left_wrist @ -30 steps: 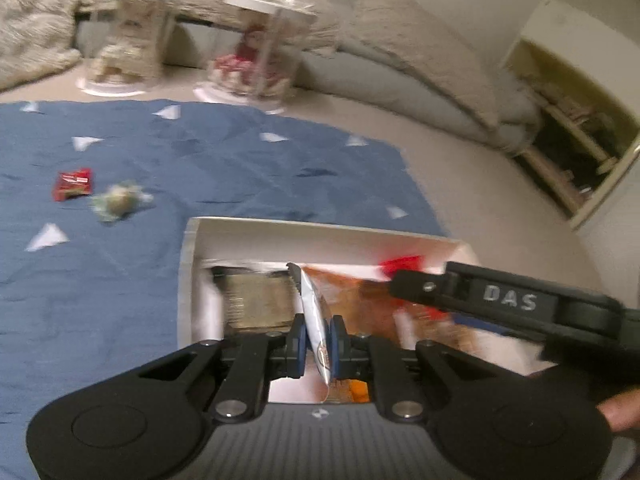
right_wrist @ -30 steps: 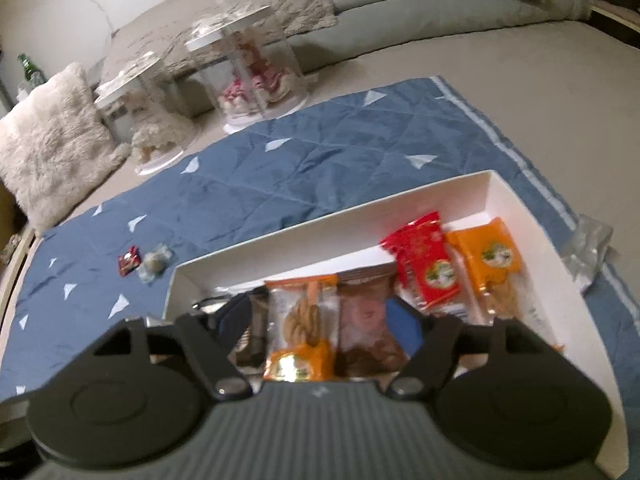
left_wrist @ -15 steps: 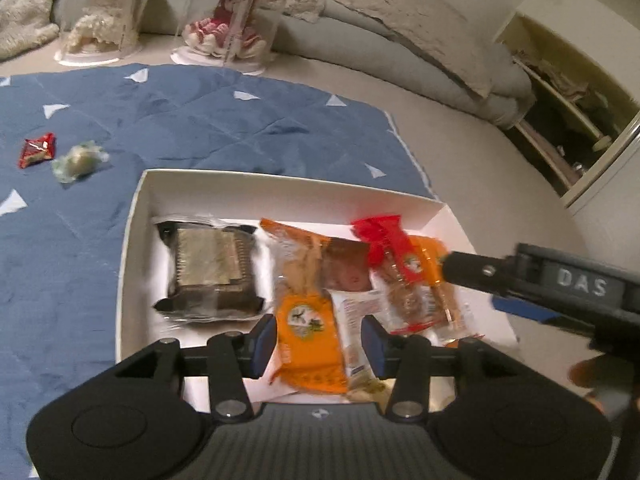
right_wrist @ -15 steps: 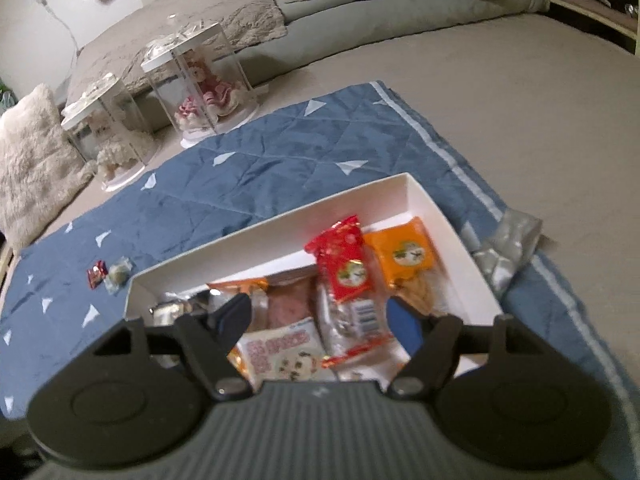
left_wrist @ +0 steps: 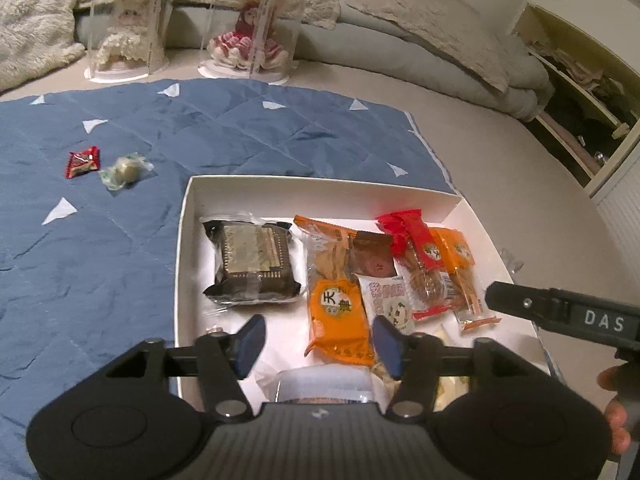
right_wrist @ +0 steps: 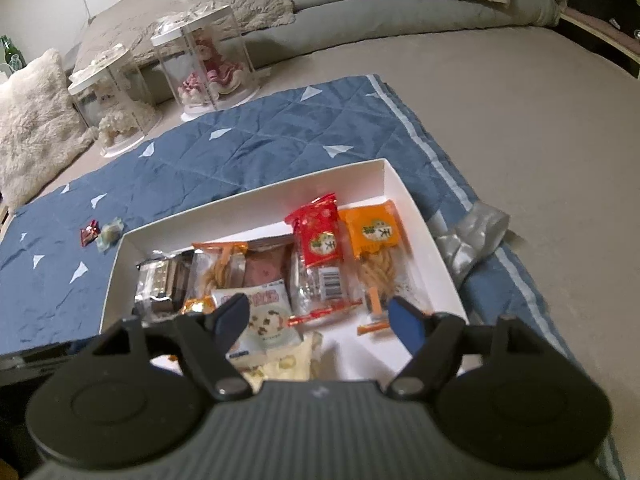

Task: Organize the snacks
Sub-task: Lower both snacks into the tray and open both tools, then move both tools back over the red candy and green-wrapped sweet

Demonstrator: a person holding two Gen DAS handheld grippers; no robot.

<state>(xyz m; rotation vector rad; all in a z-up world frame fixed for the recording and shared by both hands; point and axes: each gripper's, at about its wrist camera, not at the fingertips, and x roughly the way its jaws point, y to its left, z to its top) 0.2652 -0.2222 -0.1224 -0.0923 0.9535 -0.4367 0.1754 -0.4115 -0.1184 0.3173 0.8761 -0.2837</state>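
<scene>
A white box [left_wrist: 320,184] [right_wrist: 256,196] on the blue quilt [left_wrist: 100,260] holds several snack packets: a dark brown cake [left_wrist: 252,264], an orange packet [left_wrist: 340,320], a white printed packet [right_wrist: 268,312] and a red packet [right_wrist: 320,236]. My left gripper [left_wrist: 319,338] hovers over the box's near end. Its jaws are opening and grip nothing, with the orange packet lying below them. My right gripper [right_wrist: 319,318] is above the same box, jaws opening and empty. Away from the box, a small red candy [left_wrist: 82,162] and a pale green candy [left_wrist: 126,170] lie on the quilt.
Two clear display cases with dolls [left_wrist: 128,32] [left_wrist: 256,28] stand beyond the quilt, in front of grey cushions. A crumpled clear wrapper [right_wrist: 472,236] lies at the quilt's right edge. An open shelf unit [left_wrist: 580,92] is at the far right. A hand shows low right.
My left gripper let go of the packet it pinched and its jaws spread wide. Both grippers drew back, so more of the box shows. The white printed packet now lies flat in the box.
</scene>
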